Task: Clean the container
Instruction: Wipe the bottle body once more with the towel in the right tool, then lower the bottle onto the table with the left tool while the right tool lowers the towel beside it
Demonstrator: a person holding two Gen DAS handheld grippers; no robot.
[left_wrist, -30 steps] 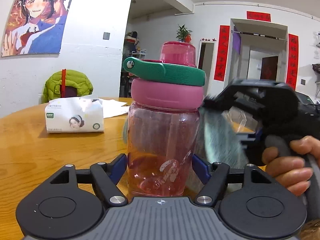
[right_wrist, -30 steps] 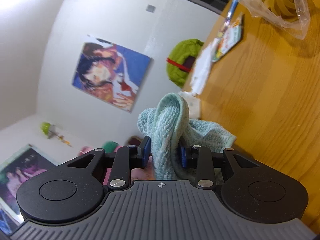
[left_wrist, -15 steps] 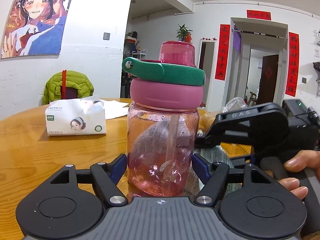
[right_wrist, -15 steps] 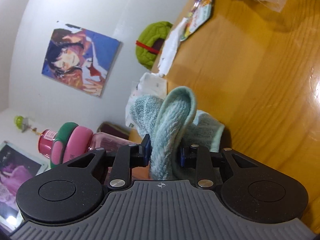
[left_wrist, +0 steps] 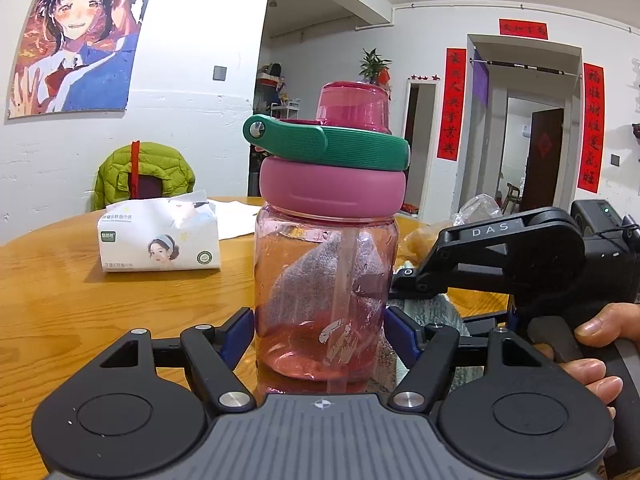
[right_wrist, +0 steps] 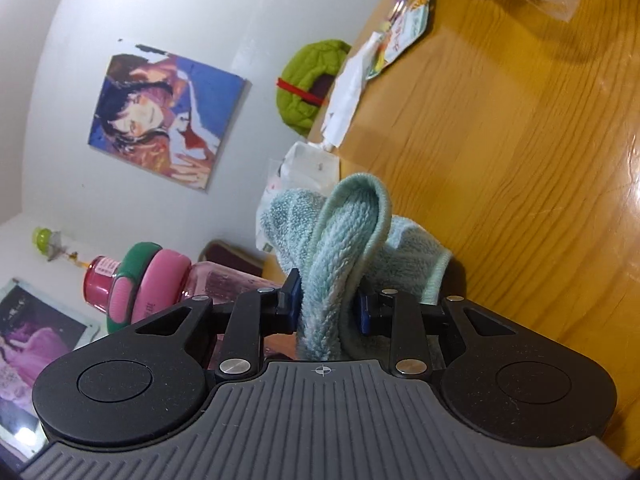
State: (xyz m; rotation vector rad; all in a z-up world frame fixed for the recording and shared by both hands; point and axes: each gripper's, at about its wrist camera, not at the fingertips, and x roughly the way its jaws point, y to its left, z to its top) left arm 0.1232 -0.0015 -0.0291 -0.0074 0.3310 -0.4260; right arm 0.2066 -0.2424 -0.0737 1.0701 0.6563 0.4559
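Left gripper (left_wrist: 320,330) clamped on the lower body of a pink transparent bottle (left_wrist: 326,280), blue pads pressed to either side, bottle upright on the wooden table (left_wrist: 60,300). Pink lid and green carry loop (left_wrist: 332,146) on top, a straw visible inside. Right gripper (right_wrist: 326,306) closed tight on a folded light-teal cloth (right_wrist: 344,248), a loop of it bulging up between the fingers. Seen from the left wrist, right gripper (left_wrist: 404,284) just beside the bottle on its right and toward its far side, cloth (left_wrist: 320,280) showing grey through the pink wall; contact with the wall likely but not certain. A hand (left_wrist: 592,356) wrapped around the right gripper's handle at the right edge. Farther back on the table, a tissue pack (left_wrist: 160,236) left of the bottle, papers and a clear plastic bag (left_wrist: 478,210) beyond. Past the table's far edge, a green jacket (left_wrist: 144,172) over a chair. On the far wall, a poster (left_wrist: 76,36).
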